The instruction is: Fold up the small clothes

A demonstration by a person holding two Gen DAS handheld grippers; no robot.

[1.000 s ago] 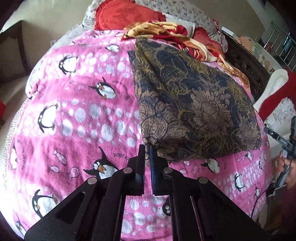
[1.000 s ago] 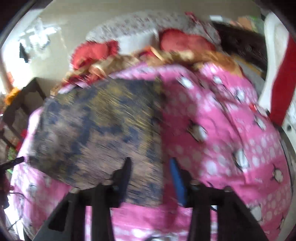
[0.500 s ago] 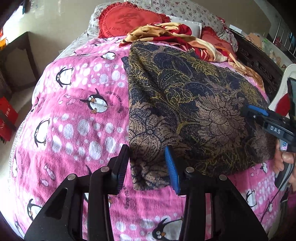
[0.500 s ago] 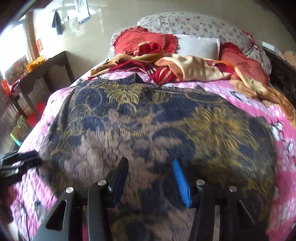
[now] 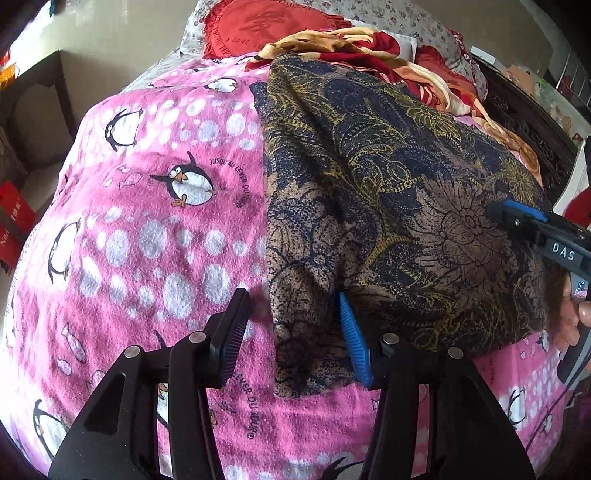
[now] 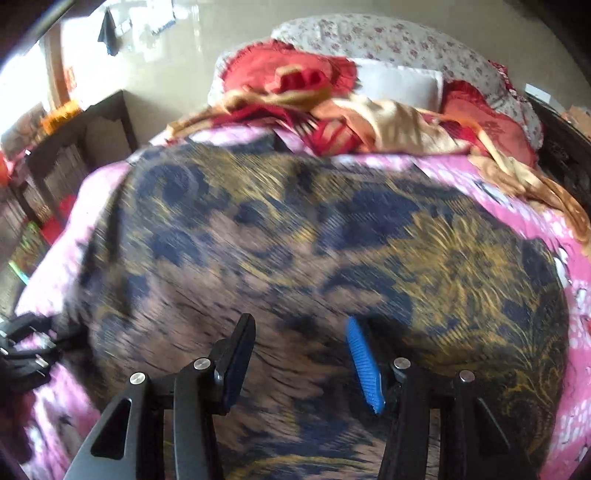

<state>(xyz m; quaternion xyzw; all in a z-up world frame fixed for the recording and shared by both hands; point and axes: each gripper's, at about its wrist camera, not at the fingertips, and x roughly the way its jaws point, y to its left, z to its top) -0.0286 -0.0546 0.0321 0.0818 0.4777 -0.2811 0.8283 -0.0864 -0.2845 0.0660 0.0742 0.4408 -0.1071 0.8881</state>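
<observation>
A brown, navy and gold floral garment (image 5: 388, 206) lies spread on the pink penguin blanket (image 5: 147, 229); it fills the right wrist view (image 6: 314, 266), which is blurred. My left gripper (image 5: 291, 332) is open, its jaws on either side of the garment's near left corner, which rises in a small ridge between them. My right gripper (image 6: 301, 354) is open and empty, low over the cloth. It also shows at the right edge of the left wrist view (image 5: 532, 225), over the garment's right side.
A crumpled red and yellow cloth (image 5: 369, 40) and red pillows (image 5: 266, 26) lie at the bed's head. A dark wooden side table (image 6: 74, 147) stands left of the bed. A dark carved frame (image 5: 524, 125) runs along the right.
My left gripper opened from shut and moved forward around the garment's corner. My right gripper swung in from the right side and now hangs over the cloth, still open.
</observation>
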